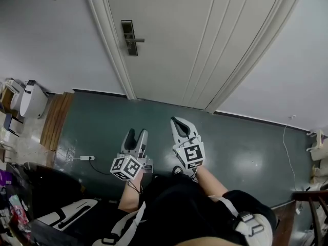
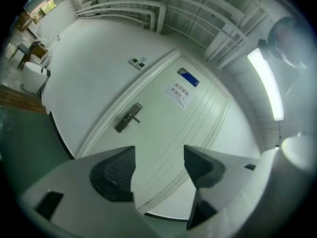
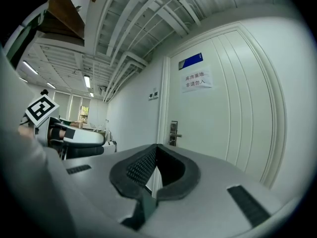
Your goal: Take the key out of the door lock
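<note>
- Standing back from the closed white door (image 1: 205, 35), the person is holding both grippers low over the dark green floor (image 1: 246, 147), well apart from the door.
- The left gripper (image 1: 137, 133) is showing its jaws spread wide in the left gripper view. Its dark pads (image 2: 116, 175) are facing each other across a clear gap and gripping nothing, with only the door showing between them.
- The right gripper (image 1: 179, 123) is sitting just beside the left one. In the right gripper view its jaws are meeting at the tips, closed, with nothing caught between them.
- The door lock (image 1: 130, 37), a metal plate with a lever handle, is sitting at the door's left edge, far ahead of both grippers, and neither is touching it.
- The key is proving too small to make out at this range, on the lock plate or anywhere else.
- A paper notice (image 2: 178, 94) and a blue sign (image 2: 188, 77) are hanging on the door above the lock.
- A white power strip (image 1: 86, 158) is lying on the floor to the left of the left gripper.
</note>
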Demonstrator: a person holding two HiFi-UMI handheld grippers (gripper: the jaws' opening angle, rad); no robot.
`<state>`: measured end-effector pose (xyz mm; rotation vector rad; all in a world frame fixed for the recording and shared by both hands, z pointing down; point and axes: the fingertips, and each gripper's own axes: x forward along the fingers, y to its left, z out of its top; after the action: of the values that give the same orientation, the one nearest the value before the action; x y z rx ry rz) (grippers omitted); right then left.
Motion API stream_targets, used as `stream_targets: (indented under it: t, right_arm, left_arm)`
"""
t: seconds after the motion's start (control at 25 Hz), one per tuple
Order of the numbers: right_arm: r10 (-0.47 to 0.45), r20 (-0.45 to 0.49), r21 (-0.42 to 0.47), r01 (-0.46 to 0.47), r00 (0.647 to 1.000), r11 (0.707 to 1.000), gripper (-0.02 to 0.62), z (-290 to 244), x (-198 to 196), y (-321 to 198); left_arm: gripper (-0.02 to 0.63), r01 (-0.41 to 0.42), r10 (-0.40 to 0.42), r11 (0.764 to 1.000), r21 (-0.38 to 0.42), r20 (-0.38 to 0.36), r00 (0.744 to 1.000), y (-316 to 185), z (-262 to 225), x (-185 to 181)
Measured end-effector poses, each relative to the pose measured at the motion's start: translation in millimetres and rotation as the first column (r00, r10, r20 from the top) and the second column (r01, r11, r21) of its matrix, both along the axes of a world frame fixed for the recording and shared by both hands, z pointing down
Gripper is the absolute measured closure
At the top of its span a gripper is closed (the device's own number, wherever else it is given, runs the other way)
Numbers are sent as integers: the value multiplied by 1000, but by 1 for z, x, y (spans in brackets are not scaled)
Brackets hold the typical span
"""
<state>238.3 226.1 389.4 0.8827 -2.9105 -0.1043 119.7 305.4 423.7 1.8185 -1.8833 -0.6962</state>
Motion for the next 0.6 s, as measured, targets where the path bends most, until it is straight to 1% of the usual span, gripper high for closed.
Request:
stream_targets:
  t: [0.12,0.24,0.36,0.48,0.6]
  right_arm:
    - [4,-5,-9,-4,1000,1000,588,3,-12,5]
    - [6,-9,-11,-7,1000,1000,588,6,-21,11]
    - [15,-14,-18,-15,1000,1000,588,15,-30,13]
    - [20,-13,-39,-20,1000,999,588,18,-40,8]
    - [17,-18,-25,-17,1000,1000,588,17,-52,-5]
  left_arm:
    - [316,-11,11,1000,-6,7,1000,4,2,-8]
    - [316,-15,15,1000,-1,-2,1000,8,6,-15]
    - [316,-18,18,1000,-13,-15,1000,8,14,-26]
    - [316,-24,24,1000,-19,-18,1000,5,16,-36]
    - [316,-11,11,1000,-10,-26,1000,-6,17,-51]
